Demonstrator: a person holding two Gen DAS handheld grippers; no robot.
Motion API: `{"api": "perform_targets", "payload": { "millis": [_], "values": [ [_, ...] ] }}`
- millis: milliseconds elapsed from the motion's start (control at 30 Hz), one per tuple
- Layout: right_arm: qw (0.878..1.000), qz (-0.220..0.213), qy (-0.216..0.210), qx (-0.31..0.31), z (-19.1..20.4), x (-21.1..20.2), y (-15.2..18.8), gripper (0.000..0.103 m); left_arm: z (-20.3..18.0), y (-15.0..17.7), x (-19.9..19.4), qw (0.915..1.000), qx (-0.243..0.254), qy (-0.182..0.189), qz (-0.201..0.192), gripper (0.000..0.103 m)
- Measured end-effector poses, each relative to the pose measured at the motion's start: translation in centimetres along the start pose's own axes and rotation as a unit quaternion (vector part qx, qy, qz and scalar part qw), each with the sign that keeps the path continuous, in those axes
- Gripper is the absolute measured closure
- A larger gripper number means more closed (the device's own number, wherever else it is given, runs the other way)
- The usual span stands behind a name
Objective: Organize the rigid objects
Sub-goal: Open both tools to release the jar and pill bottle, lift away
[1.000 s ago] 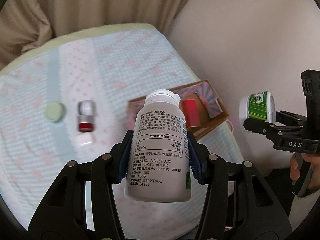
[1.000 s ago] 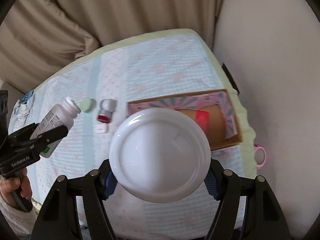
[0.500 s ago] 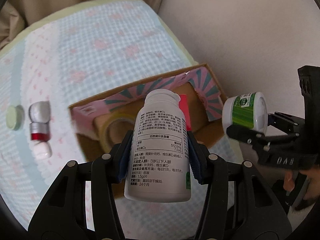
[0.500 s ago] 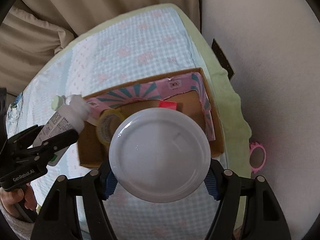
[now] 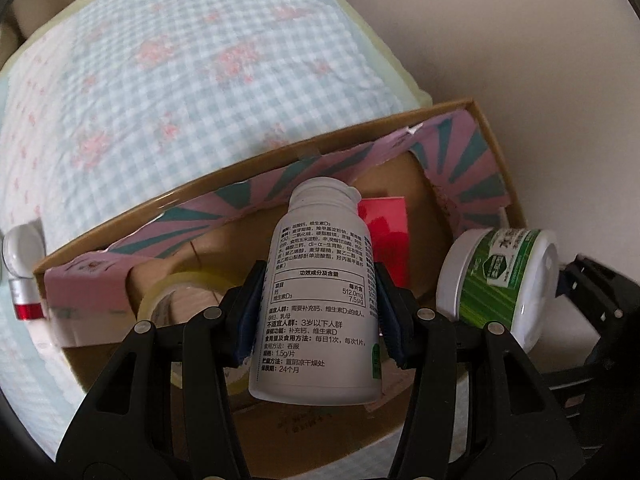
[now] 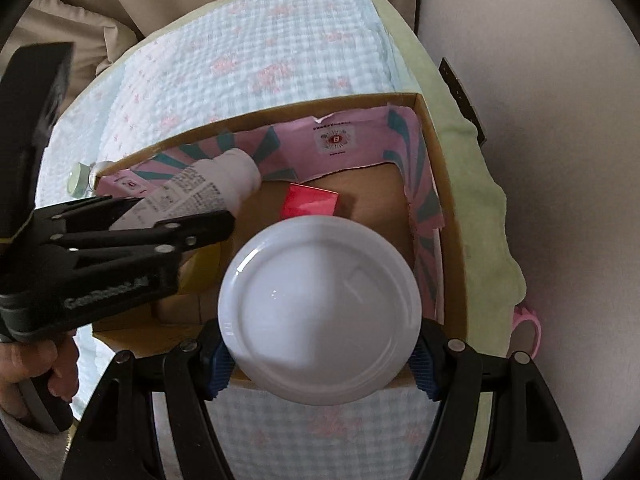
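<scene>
A white pill bottle point(image 5: 320, 280) with a printed label sits between the blue pads of my left gripper point(image 5: 318, 304), which is shut on it. It hangs cap-first over the cardboard box point(image 5: 496, 168) with the pink and teal lining. My right gripper point(image 6: 320, 364) is shut on a white jar point(image 6: 320, 308) with a green label point(image 5: 500, 280), held over the box's near right part point(image 6: 436, 160). In the right wrist view the left gripper point(image 6: 120, 240) and its bottle point(image 6: 208, 192) reach in from the left. A red carton point(image 5: 386, 228) and a tape roll point(image 5: 180, 300) lie inside the box.
The box rests on a bed with a blue checked quilt point(image 5: 180, 80), close to its right edge and the wall. A small silver and red bottle point(image 5: 22, 272) lies left of the box. A pink object point(image 6: 528, 328) is on the floor. A hand point(image 6: 24, 360) grips the left tool.
Both grippers have sunk and come over the box, which now fills the lower part of both views. The bottle and the jar stay gripped as before.
</scene>
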State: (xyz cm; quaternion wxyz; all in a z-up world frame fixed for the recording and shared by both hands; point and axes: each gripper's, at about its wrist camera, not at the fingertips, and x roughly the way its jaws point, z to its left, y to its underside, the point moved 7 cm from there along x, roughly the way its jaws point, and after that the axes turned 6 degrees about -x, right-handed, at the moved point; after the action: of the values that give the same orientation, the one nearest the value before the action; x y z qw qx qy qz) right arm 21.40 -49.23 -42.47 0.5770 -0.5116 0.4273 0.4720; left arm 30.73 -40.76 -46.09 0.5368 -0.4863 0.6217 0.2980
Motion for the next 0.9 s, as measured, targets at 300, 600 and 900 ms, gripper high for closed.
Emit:
{"api": "perform_targets", "payload": {
  "millis": [300,600,900],
  "values": [
    [0.998,-0.042,0.022,-0.028,-0.7,-1.5,-0.3,0.000,1.5,-0.6,-3.2,0.9996,-0.001,-0.002,-0.027,0.000],
    [0.998,-0.049,0.035,0.000,-1.4,-4.2,1.1,0.000,5.3,2.1,-7.1,0.9986,-0.034,-0.019,-0.038,0.000],
    [0.997,-0.061,0.054,0.006,0.6,-7.9,1.9,0.000,7.2,5.2,-13.5,0.9959,-0.046,-0.026,-0.074,0.000]
  ]
}}
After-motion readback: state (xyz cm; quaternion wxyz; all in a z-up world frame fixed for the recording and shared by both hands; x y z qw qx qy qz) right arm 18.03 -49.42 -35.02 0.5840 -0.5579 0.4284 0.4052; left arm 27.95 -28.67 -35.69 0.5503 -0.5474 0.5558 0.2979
